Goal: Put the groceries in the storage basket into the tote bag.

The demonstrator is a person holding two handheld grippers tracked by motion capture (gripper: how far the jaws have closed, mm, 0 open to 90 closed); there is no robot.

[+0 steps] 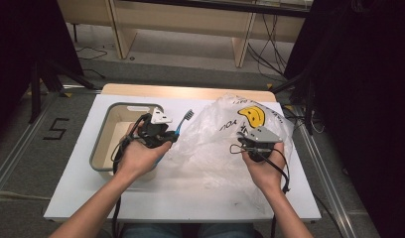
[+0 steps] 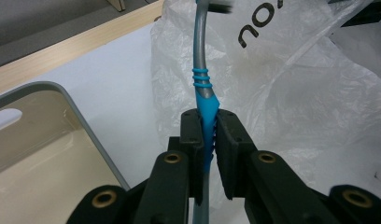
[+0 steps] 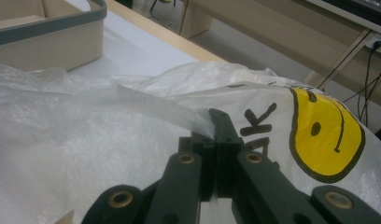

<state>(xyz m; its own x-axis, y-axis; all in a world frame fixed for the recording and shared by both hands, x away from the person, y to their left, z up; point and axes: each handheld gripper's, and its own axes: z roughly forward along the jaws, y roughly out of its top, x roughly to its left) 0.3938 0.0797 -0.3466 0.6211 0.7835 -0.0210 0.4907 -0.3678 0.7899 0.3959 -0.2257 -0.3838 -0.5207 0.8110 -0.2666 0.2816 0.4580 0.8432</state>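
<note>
Pinching toothbrush [image 2: 205, 109], left fingers [image 2: 208, 135] beside bin rim [image 2: 93, 135]; right fingers [image 3: 215, 140] pinch bag [image 3: 86, 140].

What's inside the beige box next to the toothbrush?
The part of the bin that shows looks bare: only its beige floor. The left gripper, shut on the toothbrush, and the hand holding it cover the near right corner, so anything there stays hidden.

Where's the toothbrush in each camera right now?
High view: toothbrush left of centre, in the left gripper, bristles pointing up-right.
Left gripper view: centre, blue grip clamped between the jaws.
Right gripper view: I can't find it.
Shared landmark: plastic bag, beside the brush.
</note>
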